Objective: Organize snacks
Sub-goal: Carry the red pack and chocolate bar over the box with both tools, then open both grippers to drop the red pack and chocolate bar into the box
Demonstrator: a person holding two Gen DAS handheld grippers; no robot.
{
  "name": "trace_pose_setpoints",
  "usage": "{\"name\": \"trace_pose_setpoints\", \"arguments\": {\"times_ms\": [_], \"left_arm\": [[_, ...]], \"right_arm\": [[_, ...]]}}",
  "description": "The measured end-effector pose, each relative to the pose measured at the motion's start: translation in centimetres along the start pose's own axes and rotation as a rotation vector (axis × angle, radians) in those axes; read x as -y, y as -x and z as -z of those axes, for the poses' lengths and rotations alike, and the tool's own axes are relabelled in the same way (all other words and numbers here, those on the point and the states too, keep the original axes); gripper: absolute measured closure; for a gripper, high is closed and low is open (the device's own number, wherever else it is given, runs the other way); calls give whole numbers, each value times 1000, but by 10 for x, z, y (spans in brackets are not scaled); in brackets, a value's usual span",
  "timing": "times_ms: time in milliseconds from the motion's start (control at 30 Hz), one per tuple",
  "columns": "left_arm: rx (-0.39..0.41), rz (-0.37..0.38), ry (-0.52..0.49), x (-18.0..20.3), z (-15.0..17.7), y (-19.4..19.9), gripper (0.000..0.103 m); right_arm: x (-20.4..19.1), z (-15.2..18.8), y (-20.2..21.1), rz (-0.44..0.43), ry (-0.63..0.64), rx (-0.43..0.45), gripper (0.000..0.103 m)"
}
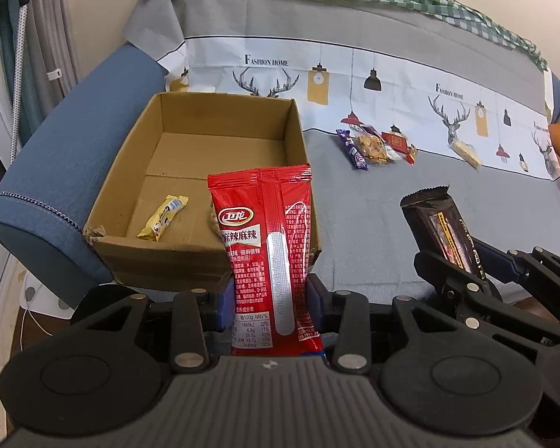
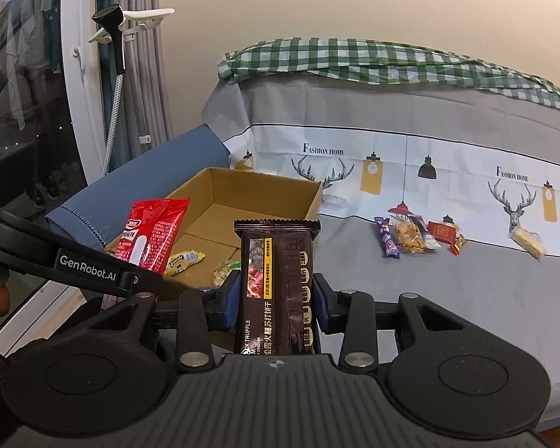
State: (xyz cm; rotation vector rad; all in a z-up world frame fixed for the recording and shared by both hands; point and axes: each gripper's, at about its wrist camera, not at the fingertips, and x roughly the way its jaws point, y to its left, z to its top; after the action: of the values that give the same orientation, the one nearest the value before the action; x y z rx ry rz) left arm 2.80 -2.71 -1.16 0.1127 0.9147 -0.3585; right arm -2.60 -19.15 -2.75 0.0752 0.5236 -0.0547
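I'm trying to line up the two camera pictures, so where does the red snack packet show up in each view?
Left wrist view: the red snack packet stands bottom centre, clamped in the left hand-held gripper.
Right wrist view: the same packet is at middle left, tilted, in front of the box.
Shared landmark: the open cardboard box on the sofa, directly behind the packet in both.

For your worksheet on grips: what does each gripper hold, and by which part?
Left gripper: red snack packet, gripped at its lower half. Right gripper: dark cracker packet, gripped mid-length.
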Motion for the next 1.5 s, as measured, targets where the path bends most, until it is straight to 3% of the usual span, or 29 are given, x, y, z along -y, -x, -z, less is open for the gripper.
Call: {"name": "trace_pose_setpoints", "arguments": {"times_ms": [467, 733, 933, 1100, 1500], "left_arm": [[-44, 0, 1, -11, -8, -23, 59], [-18, -50, 38, -49, -41, -40, 59], [-11, -92, 40, -75, -77, -66, 59], [-49, -111, 66, -94, -103, -104, 59], [-149, -129, 66, -123, -127, -186, 59]], "right_arm": [[-5, -3, -23, -4, 12, -54, 62], [-12, -14, -54, -4, 33, -72, 62], [-24, -36, -98, -26, 40, -70, 62], [-33, -56, -145, -42, 53, -62, 62], [-46, -59, -251, -62, 62, -177, 62]]}}
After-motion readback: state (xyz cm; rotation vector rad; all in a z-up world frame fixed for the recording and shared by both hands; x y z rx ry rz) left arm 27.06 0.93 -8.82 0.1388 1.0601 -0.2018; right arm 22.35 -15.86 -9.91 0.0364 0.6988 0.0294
